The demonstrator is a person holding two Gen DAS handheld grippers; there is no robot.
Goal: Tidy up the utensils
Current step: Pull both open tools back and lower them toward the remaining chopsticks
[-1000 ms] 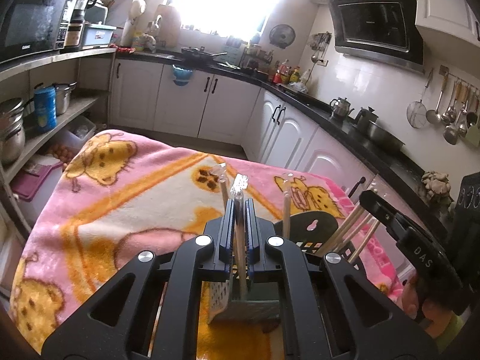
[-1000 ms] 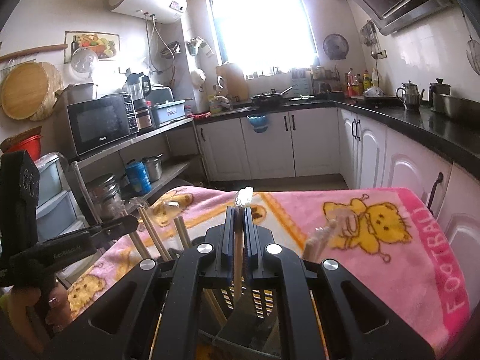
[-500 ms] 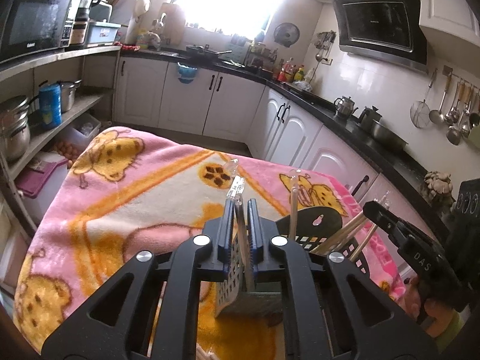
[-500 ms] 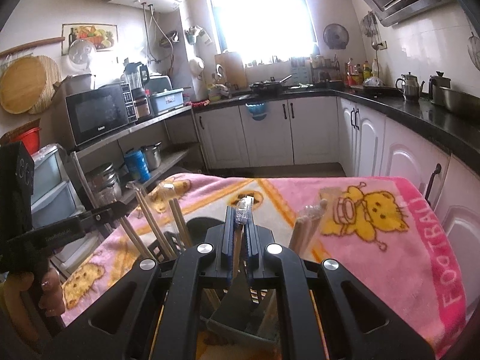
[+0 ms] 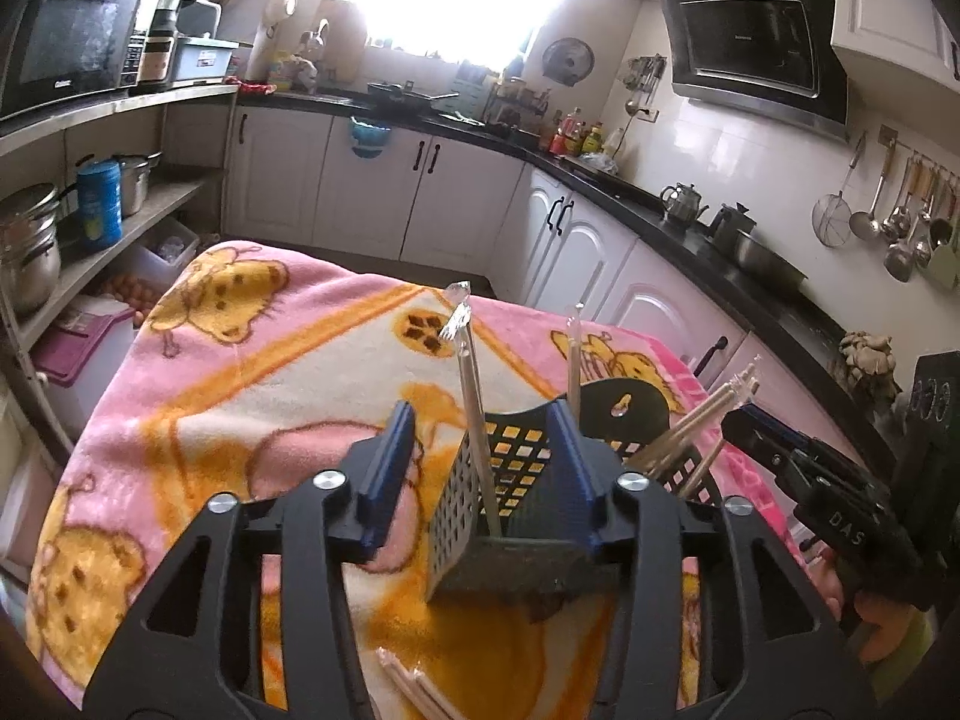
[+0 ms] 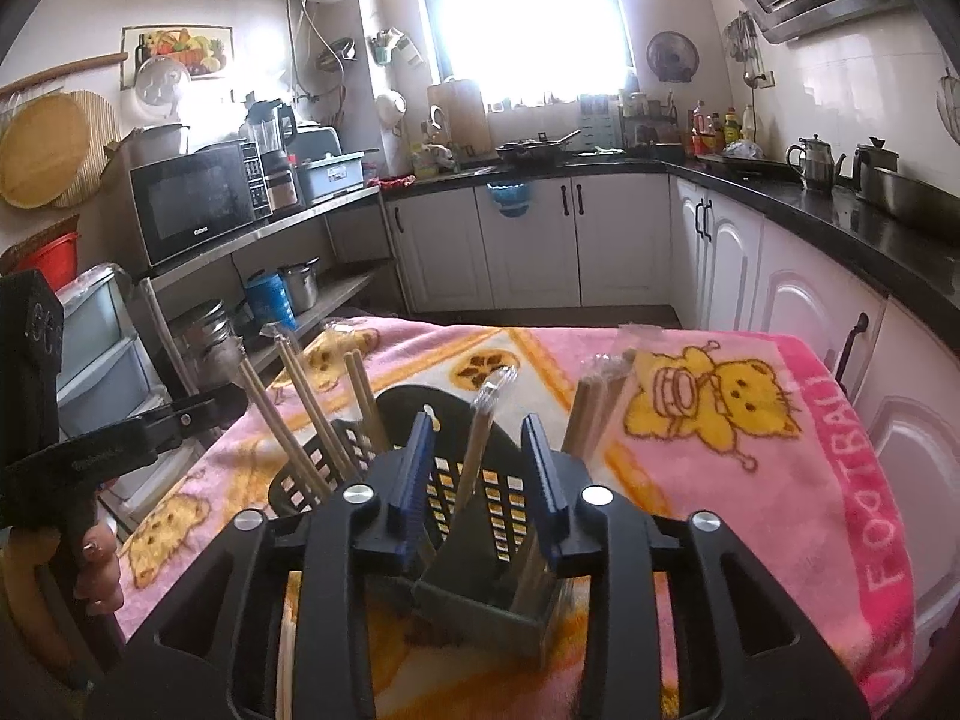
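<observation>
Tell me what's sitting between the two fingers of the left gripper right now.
In the left wrist view, a wrapped chopstick pair stands in the black utensil basket between the left gripper fingers, which are spread apart, not touching it.

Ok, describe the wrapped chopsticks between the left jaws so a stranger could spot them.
On the pink cartoon blanket stands a black slotted utensil holder. The plastic-wrapped chopsticks rise near its left wall, alone and upright, while the other pairs lean right.

"FOOTBALL" on pink blanket (image 6: pixel 864 516) border; "Galanz" on microwave (image 6: pixel 192 204); "DAS" on right gripper (image 5: pixel 840 516) body.
</observation>
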